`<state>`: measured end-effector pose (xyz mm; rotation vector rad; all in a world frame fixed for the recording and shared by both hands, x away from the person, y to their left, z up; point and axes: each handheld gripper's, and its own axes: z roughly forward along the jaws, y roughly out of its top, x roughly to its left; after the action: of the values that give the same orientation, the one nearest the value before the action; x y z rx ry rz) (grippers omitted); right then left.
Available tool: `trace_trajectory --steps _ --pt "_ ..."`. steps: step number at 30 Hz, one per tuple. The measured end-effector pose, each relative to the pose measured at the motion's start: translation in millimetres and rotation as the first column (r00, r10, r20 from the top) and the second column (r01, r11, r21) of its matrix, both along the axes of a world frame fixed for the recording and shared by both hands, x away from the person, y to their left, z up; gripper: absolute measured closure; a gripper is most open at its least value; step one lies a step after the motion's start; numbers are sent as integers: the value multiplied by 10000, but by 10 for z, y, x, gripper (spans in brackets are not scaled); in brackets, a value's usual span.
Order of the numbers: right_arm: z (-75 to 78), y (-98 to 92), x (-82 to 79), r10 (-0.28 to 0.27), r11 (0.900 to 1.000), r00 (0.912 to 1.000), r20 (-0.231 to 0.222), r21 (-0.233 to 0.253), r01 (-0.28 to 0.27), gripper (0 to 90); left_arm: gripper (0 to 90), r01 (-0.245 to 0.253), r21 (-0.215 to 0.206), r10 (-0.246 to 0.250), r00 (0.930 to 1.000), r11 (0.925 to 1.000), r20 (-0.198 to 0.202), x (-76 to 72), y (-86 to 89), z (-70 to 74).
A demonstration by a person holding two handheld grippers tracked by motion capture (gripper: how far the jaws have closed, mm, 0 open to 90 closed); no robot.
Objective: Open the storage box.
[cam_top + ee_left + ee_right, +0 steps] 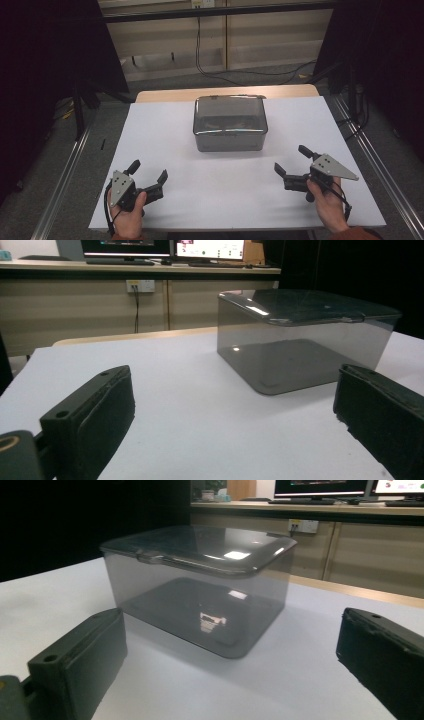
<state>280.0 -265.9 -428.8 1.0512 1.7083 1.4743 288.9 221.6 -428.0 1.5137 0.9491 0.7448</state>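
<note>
White table (170, 145), lidded grey box (230, 125) lengthwise left-right, claws agape

Table: white rectangular tabletop (165, 130), a wooden edge at its far side
Box: smoky grey translucent plastic box with a closed lid (229, 123), centre, towards the far side
Left gripper (148, 171): near left, held by a hand (127, 216), jaws spread, pointing far-right
Right gripper (291, 160): near right, held by a hand (327, 202), jaws spread, pointing left
Gap: both grippers well apart from the box
</note>
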Motion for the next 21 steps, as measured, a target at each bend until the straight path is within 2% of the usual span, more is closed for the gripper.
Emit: trace_trajectory --steps 8,9,13,16,21 --pt "53 109 34 562 9984 9977 383 -27 -561 0 30 5 -63 -5 10000 10000 0 -13 22 -3" --pt "82 147 36 702 9973 9951 689 -266 -685 0 30 0 -83 0 10000 10000 -9 -10 20 -4" --pt "105 201 78 695 9976 9957 617 -105 -690 0 30 19 -58 -19 10000 10000 -21 -8 16 -6" --pt "99 271 133 681 9974 9968 427 -258 -671 0 30 47 -15 -47 10000 10000 -60 -3 10 -11" --pt "112 399 202 947 9951 9951 289 -306 -938 4 30 70 -42 -70 10000 10000 -48 -3 6 -11"
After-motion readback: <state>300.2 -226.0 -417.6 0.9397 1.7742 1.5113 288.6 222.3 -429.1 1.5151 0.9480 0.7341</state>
